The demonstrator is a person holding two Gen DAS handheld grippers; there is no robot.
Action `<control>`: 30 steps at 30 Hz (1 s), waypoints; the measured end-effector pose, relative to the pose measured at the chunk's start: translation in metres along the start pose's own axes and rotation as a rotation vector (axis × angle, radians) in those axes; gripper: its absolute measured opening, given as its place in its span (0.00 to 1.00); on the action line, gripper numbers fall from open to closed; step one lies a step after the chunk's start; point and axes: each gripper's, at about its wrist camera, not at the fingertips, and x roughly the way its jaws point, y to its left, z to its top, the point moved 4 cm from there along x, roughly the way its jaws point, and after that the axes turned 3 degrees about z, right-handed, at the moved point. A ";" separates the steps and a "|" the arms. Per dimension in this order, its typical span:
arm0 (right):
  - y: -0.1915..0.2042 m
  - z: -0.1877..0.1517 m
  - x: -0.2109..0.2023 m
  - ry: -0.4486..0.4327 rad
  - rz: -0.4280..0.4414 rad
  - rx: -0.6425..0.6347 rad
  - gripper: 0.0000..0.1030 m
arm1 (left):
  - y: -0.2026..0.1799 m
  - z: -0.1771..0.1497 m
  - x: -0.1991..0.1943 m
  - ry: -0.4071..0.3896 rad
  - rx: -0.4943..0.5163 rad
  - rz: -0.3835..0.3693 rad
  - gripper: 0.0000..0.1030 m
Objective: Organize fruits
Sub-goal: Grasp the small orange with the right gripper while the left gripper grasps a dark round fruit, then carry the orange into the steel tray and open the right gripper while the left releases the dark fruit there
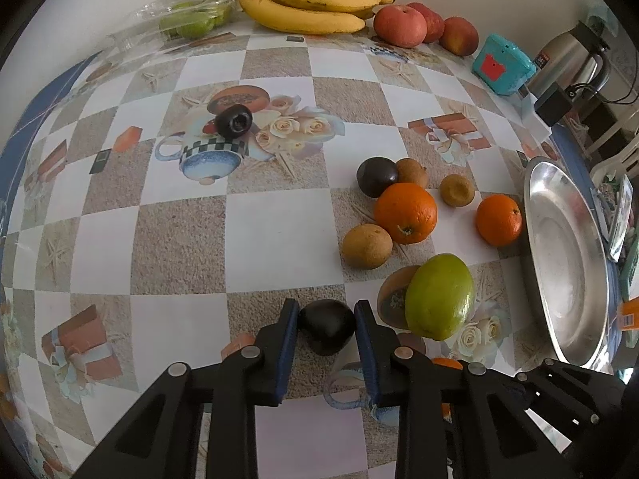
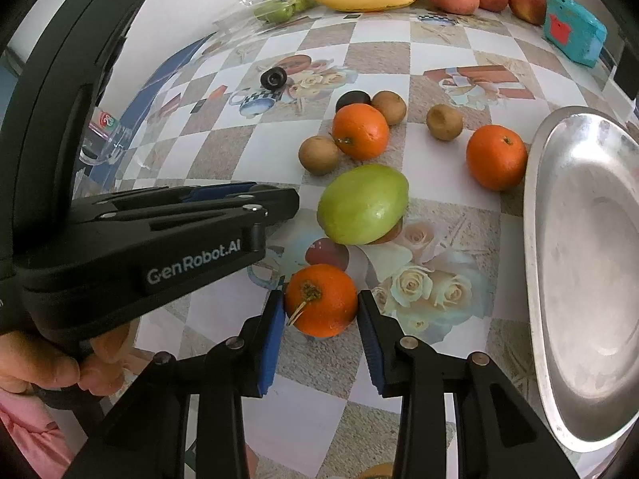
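Fruits lay scattered on the patterned surface (image 1: 279,231), most in a loose cluster left of the steel tray (image 2: 591,263). Left tool (image 1: 326,329) was clenched on a dark fruit (image 1: 327,331), both blue pads touching it; type hard to tell, prob. a dark plum or avocado. In the right wrist view that tool (image 2: 279,199) showed side-on only, its tips & the dark fruit hidden behind its own body. Right tool (image 2: 320,306) had an orange (image 2: 321,305) w/ a stem stub between its pads; the left pad touched the peel, the right pad sat just beside it, so full contact couldn't be confirmed. Only a sliver of that orange showed in the left wrist view, behind the left tool's arm.

Green mango (image 2: 363,204) lay just beyond the orange, near the tray. Two more oranges (image 1: 405,212) (image 1: 499,219), three brown kiwi-like fruits (image 1: 366,246) (image 1: 412,171) (image 1: 457,189) & a second dark fruit (image 1: 376,177) sat further back, one orange touching the tray rim. Bananas (image 1: 311,0), apples (image 1: 399,26) & a clear pack of green fruit (image 1: 191,20) lined the wall; bunch top cut off by the frame. Small black knob-like item (image 1: 234,120) sat apart at left, identity unclear. Teal box (image 1: 503,64) & kettle (image 1: 571,56) stood at far right, tray edge cut off there.
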 end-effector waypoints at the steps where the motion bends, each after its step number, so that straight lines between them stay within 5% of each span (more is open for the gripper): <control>1: -0.001 0.000 0.000 -0.001 0.000 0.004 0.37 | 0.000 -0.001 -0.001 -0.002 -0.002 -0.001 0.30; 21: -0.013 -0.001 -0.034 -0.085 0.020 0.048 0.37 | 0.016 -0.012 -0.038 -0.074 -0.063 -0.013 0.29; 30: -0.029 0.004 -0.064 -0.166 -0.007 0.077 0.37 | 0.003 -0.005 -0.049 -0.033 -0.079 0.000 0.29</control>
